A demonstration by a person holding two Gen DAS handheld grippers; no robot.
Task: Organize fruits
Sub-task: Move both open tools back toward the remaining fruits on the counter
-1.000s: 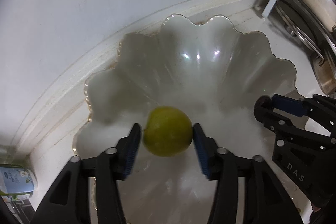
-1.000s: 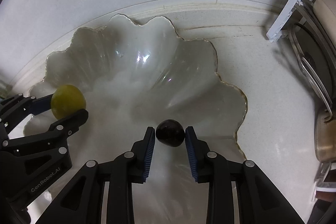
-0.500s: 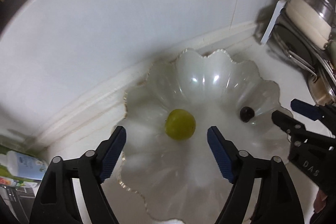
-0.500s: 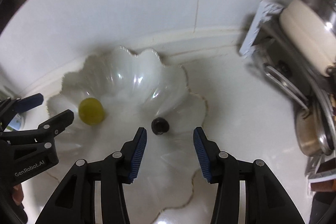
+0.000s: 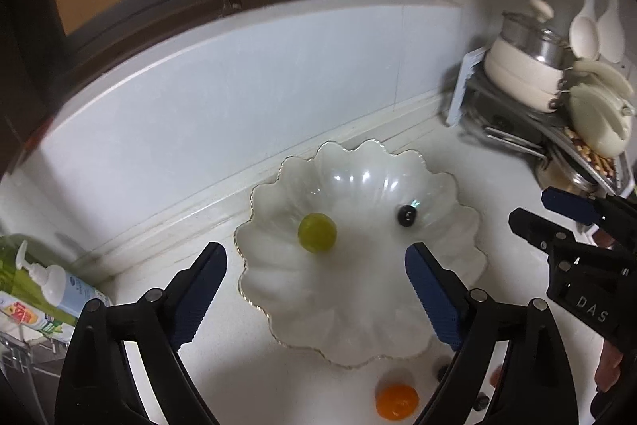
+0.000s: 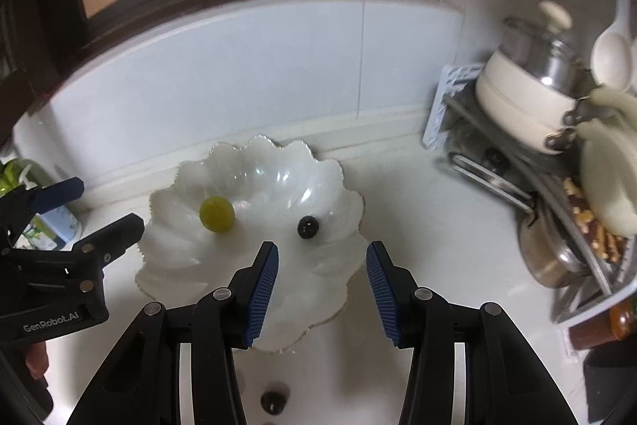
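While a green fruit [image 5: 317, 232] and a dark one [image 5: 406, 215] lie in the bowl [image 5: 360, 339], both spread, empty grippers, left gripper [image 5: 316, 287] and right gripper [image 6: 321, 285], leave an orange [image 5: 396, 402] and another dark fruit [image 6: 273, 401] on the desk [image 6: 438, 210].

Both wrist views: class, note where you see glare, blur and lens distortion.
Left wrist view: bright glints on the scalloped glass bowl; the wall's base line bows, fisheye; the orange fruit looks soft. Right wrist view: similar glints; the pot rack at the right is smeared.

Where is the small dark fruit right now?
The small dark fruit lies in the scalloped white bowl, right of the green fruit in both wrist views, just beyond the right gripper.
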